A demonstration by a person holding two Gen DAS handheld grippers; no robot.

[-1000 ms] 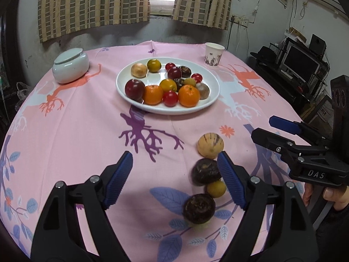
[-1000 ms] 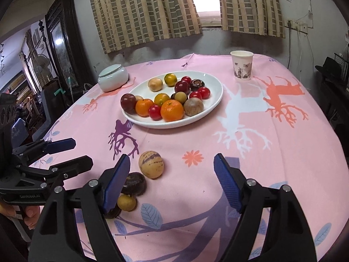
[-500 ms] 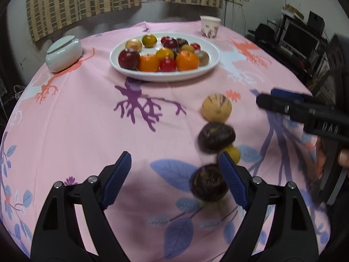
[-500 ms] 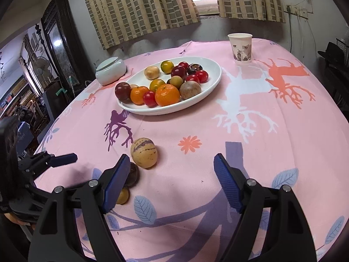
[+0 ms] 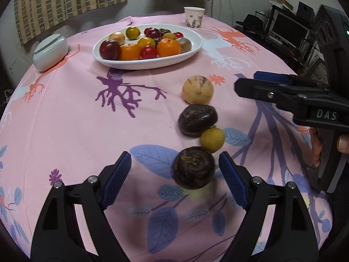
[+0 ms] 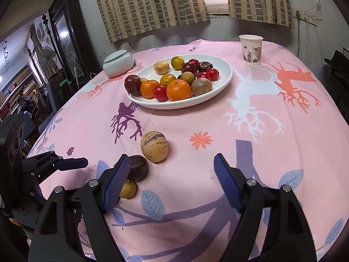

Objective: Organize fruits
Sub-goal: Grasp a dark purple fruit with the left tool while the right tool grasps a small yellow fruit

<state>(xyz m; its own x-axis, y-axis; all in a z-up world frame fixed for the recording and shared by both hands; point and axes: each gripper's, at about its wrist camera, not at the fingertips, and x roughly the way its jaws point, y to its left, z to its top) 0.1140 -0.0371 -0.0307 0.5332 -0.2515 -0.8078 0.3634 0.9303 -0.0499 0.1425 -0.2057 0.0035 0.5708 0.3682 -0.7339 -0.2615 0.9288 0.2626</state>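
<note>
While my left gripper (image 5: 175,182) gapes wide around the nearest dark fruit (image 5: 194,170) without touching, my right gripper (image 6: 170,184) hangs wide open, empty.

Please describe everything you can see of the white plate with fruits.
The plate is oval, white and glossy, probably ceramic, with a shallow raised rim. It lies flat on the pink tablecloth, at the far side, between the white lidded jar and the paper cup, touching neither. It holds a pile of small fruits: oranges, red, yellow, dark and brownish ones. No gripper touches it.
</note>
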